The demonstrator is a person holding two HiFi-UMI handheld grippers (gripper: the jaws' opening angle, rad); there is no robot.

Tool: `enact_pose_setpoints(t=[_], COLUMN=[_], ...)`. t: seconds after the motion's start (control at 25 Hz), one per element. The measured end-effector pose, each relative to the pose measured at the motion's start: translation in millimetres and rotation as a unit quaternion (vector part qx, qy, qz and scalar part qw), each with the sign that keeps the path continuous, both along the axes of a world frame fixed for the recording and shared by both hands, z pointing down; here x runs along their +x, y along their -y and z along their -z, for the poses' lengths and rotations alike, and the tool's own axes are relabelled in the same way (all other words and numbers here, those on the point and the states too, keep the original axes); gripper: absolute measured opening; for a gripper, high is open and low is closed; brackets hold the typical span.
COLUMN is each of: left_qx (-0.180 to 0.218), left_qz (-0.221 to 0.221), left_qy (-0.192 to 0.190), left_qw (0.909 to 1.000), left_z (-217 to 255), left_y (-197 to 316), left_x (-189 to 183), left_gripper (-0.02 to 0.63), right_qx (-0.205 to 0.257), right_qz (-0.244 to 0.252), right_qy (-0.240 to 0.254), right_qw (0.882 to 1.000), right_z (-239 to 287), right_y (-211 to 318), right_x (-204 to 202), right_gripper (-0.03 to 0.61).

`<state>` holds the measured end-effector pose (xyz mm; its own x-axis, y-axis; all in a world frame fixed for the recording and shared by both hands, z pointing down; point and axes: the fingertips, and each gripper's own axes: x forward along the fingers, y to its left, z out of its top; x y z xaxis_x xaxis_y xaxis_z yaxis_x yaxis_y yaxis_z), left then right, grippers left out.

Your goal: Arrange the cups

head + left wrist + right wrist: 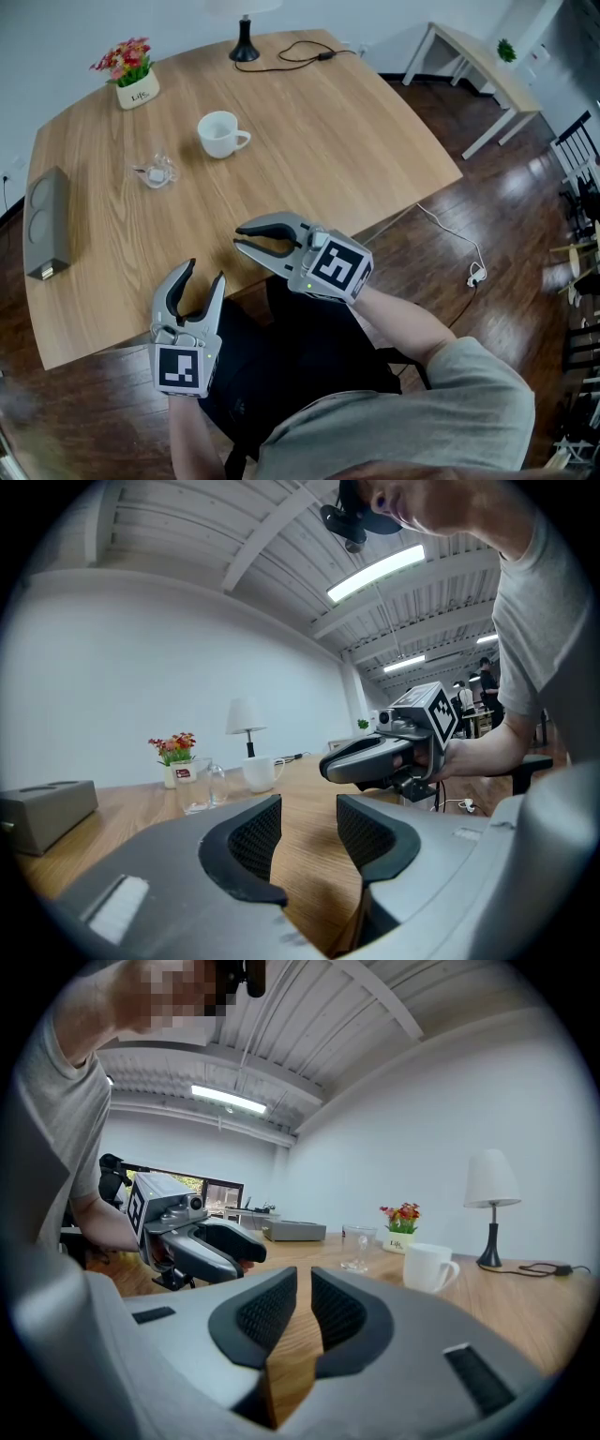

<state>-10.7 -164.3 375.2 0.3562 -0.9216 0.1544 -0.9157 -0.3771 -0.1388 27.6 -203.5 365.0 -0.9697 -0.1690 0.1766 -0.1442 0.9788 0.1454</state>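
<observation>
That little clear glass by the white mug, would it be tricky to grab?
Probably slippery: the glass looks smooth and clear. Likely fragile too. It stands upright, so it shouldn't roll, though a push might tip it.

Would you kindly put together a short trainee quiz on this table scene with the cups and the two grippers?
1. True or false: the white ceramic mug stands inside the clear glass cup on the wooden table.
2. Which gripper has its jaws apart? A. the left gripper B. the right gripper C. both
3. Fill the gap: in the head view, the grey rectangular box lies near the table's ____ edge.

Key
1. False: they stand apart, side by side.
2. A: the right gripper is shut, with nothing in it.
3. left
</observation>
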Motion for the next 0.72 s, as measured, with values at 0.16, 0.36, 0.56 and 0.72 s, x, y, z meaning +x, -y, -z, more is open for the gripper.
enact_pose_setpoints(t=[0.16, 0.36, 0.56, 0.72], left_qx=[0.003, 0.002, -0.001, 0.004], left_qz=[-0.002, -0.002, -0.004, -0.004], left_qy=[0.004, 0.005, 0.008, 0.009], left_qw=[1.0000, 1.0000, 1.0000, 0.9999], left_z=[-0.2, 0.0, -2.2, -1.0], left_y=[0.0, 0.2, -0.9, 0.1], left_x=[0.9, 0.2, 2.7, 2.5], left_gripper=[0.193, 0.193, 0.193, 0.193], right_qx=[0.000, 0.003, 0.003, 0.003], right_qz=[0.002, 0.006, 0.009, 0.011], right_qy=[-0.001, -0.002, -0.006, -0.007], right_qw=[1.000, 1.000, 1.000, 1.000], right_z=[-0.2, -0.9, -3.2, -3.3], right_y=[-0.6, 0.3, -1.4, 0.4], right_x=[0.0, -0.3, 0.8, 0.4], right_gripper=[0.048, 0.046, 0.046, 0.046])
